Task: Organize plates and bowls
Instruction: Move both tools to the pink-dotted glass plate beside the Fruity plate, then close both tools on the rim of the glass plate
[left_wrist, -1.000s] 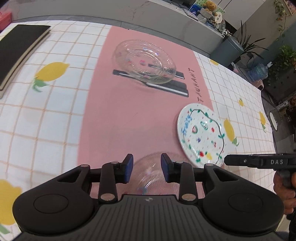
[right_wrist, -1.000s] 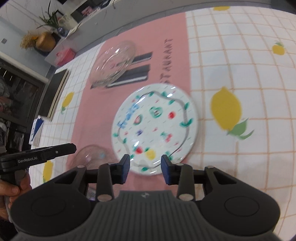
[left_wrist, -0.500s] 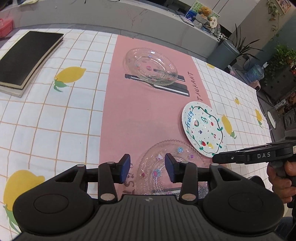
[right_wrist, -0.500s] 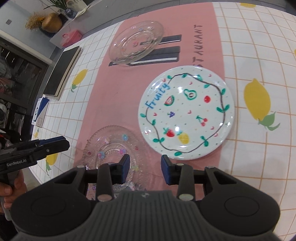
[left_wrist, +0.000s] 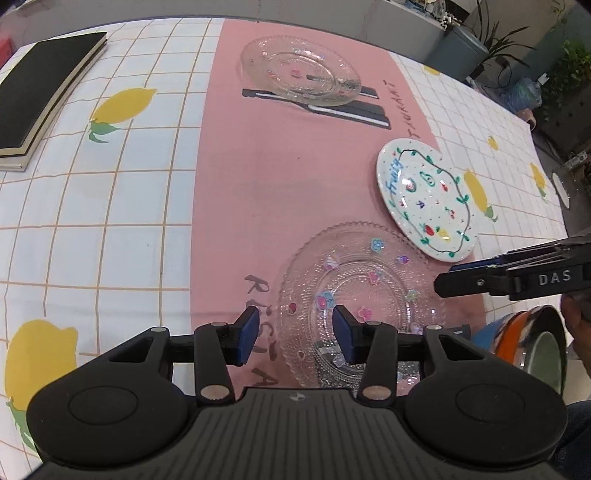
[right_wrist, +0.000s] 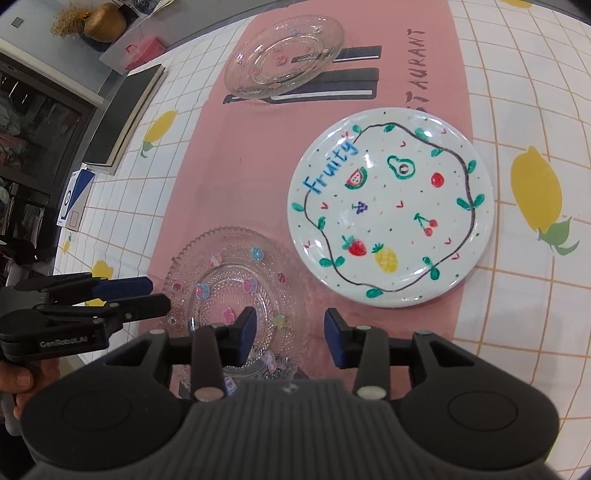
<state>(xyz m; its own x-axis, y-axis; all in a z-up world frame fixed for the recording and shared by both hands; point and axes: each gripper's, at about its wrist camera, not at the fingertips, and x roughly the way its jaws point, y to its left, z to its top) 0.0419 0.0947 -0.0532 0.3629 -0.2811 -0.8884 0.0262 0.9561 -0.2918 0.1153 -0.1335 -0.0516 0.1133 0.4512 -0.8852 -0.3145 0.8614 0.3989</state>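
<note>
Two glass plates and one painted plate lie on the pink runner of the counter (left_wrist: 110, 206). Only the left wrist view shows a striped bowl (left_wrist: 532, 339) at its lower right edge, partly cut off behind the tool body, its inside hard to make out. Only the right wrist view reads the "Fruity" lettering on the painted plate (right_wrist: 391, 206) clearly. The far glass plate (left_wrist: 299, 70) sits over dark printed bars near the counter's far end, well apart from both tools. The near glass plate (left_wrist: 362, 295) lies below the left tool (left_wrist: 295, 334), whose jaws are opening, half-wide, with nothing pressed between the pads; the plate's near rim is hidden by the tool. The right tool (right_wrist: 290, 338) hangs over the gap between near glass plate (right_wrist: 229, 280) and painted plate, its jaws opening and empty.
</note>
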